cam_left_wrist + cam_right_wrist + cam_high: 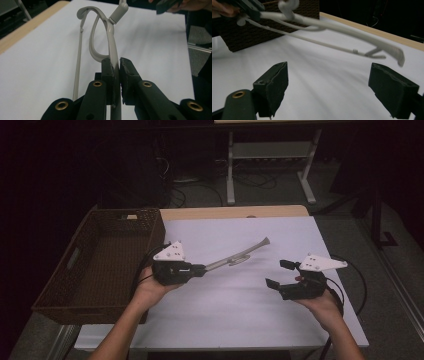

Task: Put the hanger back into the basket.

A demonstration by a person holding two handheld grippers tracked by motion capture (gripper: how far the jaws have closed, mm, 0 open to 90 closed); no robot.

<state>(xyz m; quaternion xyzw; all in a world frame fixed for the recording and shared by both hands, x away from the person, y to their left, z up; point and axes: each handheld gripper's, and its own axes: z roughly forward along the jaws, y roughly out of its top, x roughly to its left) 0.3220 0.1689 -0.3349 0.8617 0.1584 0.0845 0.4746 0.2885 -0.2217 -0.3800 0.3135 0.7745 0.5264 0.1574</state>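
Observation:
A pale grey plastic clothes hanger (239,254) is off the white table cover, reaching up and to the right from my left gripper (202,268). That gripper is shut on one end of it. In the left gripper view the black pads (110,71) pinch the hanger's flat arm (111,47), and its hook curves away beyond. My right gripper (279,274) sits to the right, held low over the cover, open with nothing between its jaws. In the right gripper view the hanger (342,26) passes above and beyond the open right gripper (329,82).
A brown woven basket (127,212) stands at the table's left side and looks empty; its wall (249,35) appears behind the hanger. The white cover (240,315) spans the table, with a wooden edge (225,212) at the back. Floor cables and a white frame lie beyond.

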